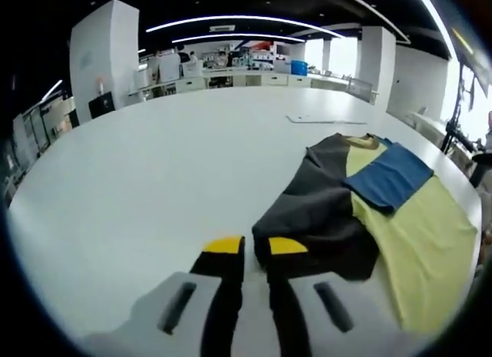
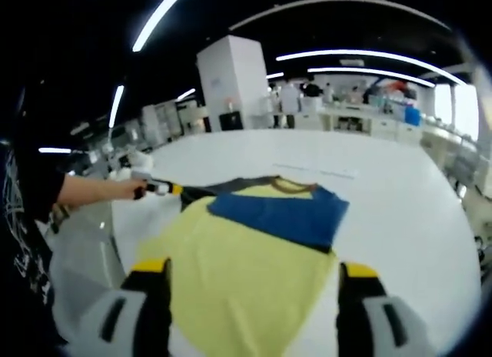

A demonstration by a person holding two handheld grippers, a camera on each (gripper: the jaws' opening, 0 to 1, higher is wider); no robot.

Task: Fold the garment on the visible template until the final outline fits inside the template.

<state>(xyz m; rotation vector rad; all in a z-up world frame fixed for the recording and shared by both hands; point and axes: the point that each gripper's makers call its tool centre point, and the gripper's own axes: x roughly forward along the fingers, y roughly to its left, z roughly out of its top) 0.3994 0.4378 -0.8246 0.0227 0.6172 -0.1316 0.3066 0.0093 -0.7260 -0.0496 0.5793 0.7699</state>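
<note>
Right now the left gripper (image 1: 256,249) has its yellow-tipped jaws drawn narrow at the near edge of the garment (image 1: 369,218), and the dark sleeve part (image 1: 315,218) lies just at the tips; whether cloth is actually pinched between them cannot be told from the left gripper view. In the right gripper view that same gripper (image 2: 165,189) shows at the far left edge of the shirt, held by the person's hand (image 2: 127,189), its tips touching the dark hem there. The right gripper (image 2: 254,280) stands wide apart, its jaws on either side of the yellow body (image 2: 246,272) and holding nothing.

The garment lies flat on the white table (image 1: 154,180), yellow with a dark side and a blue panel (image 2: 280,215) folded across the chest below the collar (image 2: 290,186). No template outline can be made out under the cloth.

The step in hand looks like folding the dark side inward. To do it well, the left gripper should take a sure pinch of the edge, lift it only slightly, and carry it straight across so the crease runs parallel to the shirt's length. The right gripper could press the yellow body down so the whole garment does not drag.
</note>
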